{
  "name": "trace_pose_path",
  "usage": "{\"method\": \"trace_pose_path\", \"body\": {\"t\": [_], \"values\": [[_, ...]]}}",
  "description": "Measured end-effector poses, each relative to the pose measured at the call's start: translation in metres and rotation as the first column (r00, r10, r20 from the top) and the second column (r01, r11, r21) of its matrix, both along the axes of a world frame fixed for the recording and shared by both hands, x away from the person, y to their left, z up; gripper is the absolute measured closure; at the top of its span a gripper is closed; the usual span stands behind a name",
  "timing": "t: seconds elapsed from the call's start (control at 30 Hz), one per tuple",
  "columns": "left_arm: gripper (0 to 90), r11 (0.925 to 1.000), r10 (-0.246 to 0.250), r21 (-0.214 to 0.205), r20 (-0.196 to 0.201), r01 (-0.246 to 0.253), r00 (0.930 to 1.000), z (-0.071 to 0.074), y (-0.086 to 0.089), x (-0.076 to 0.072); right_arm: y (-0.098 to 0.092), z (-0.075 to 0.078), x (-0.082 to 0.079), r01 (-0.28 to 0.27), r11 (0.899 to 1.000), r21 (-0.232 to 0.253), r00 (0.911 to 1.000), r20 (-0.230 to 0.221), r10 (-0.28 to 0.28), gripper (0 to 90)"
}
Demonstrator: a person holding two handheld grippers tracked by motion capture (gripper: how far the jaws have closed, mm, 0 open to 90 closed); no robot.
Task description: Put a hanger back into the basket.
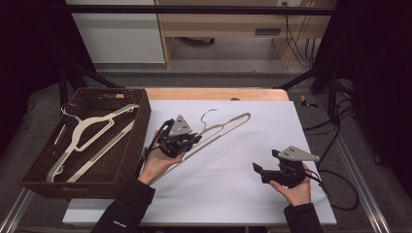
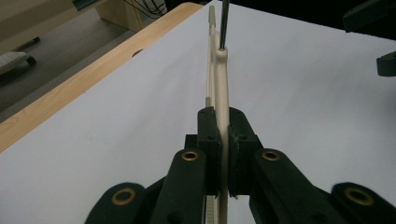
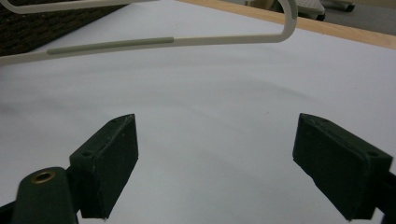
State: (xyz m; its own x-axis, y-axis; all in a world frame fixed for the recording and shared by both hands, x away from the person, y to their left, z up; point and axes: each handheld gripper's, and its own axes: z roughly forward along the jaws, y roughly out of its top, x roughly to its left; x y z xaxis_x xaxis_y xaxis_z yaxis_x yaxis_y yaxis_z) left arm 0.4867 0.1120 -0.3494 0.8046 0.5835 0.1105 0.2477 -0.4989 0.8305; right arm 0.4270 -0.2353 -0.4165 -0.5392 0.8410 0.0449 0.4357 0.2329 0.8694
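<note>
A cream plastic hanger [image 1: 228,124] with a metal hook lies slanted over the white sheet [image 1: 228,194]. My left gripper [image 1: 193,140] is shut on its lower bar near the middle. In the left gripper view the two pads press on the thin cream bar [image 2: 223,88] from both sides, and my left gripper [image 2: 223,119] holds it edge-on. My right gripper [image 1: 258,171] stands open to the right of the hanger, low over the sheet. Nothing lies between the wide-apart jaws of my right gripper [image 3: 217,123], and the hanger [image 3: 187,41] crosses the view beyond them.
A dark woven basket [image 1: 142,121] stands at the left edge of the sheet and holds more cream hangers [image 1: 90,127]. The wooden table edge [image 1: 218,93] runs along the far side. Cables trail off the table at the right.
</note>
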Motion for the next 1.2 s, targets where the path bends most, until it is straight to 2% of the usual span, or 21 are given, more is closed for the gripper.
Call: {"method": "trace_pose_path", "body": {"t": [0.1, 0.27, 0.5, 0.67, 0.93, 1.2], "values": [[85.9, 0.9998, -0.006, -0.017, 0.0, 0.006, 1.0, 0.011, 0.009, -0.005, -0.002, 0.001, -0.001, -0.007, 1.0, 0.002, 0.9998, 0.019, 0.007, 12.9], [85.9, 0.9986, -0.011, -0.051, -0.002, 0.011, 0.9999, 0.032, 0.027, -0.014, -0.004, 0.003, -0.002, 0.001, 1.0, 0.01, 0.9997, 0.024, -0.002, 10.7], [85.9, 0.9966, -0.033, -0.075, 0.016, 0.035, 0.9993, 0.058, 0.047, -0.025, -0.006, 0.004, -0.003, 0.003, 1.0, 0.009, 0.9997, 0.026, -0.003, 10.3], [85.9, 0.9968, -0.034, -0.072, 0.029, 0.036, 0.999, 0.075, 0.063, -0.027, -0.006, 0.004, -0.003, 0.003, 1.0, 0.007, 0.9997, 0.026, -0.003, 10.0], [85.9, 0.9959, -0.017, -0.089, 0.044, 0.02, 0.9989, 0.093, 0.095, -0.026, -0.008, 0.005, -0.004, 0.001, 1.0, 0.014, 0.9993, 0.038, -0.002, 9.2], [85.9, 0.9969, 0.022, -0.077, 0.064, -0.018, 0.9977, 0.1, 0.128, -0.023, -0.009, 0.006, -0.004, 0.006, 1.0, 0.014, 0.9992, 0.04, -0.007, 9.1]]}}
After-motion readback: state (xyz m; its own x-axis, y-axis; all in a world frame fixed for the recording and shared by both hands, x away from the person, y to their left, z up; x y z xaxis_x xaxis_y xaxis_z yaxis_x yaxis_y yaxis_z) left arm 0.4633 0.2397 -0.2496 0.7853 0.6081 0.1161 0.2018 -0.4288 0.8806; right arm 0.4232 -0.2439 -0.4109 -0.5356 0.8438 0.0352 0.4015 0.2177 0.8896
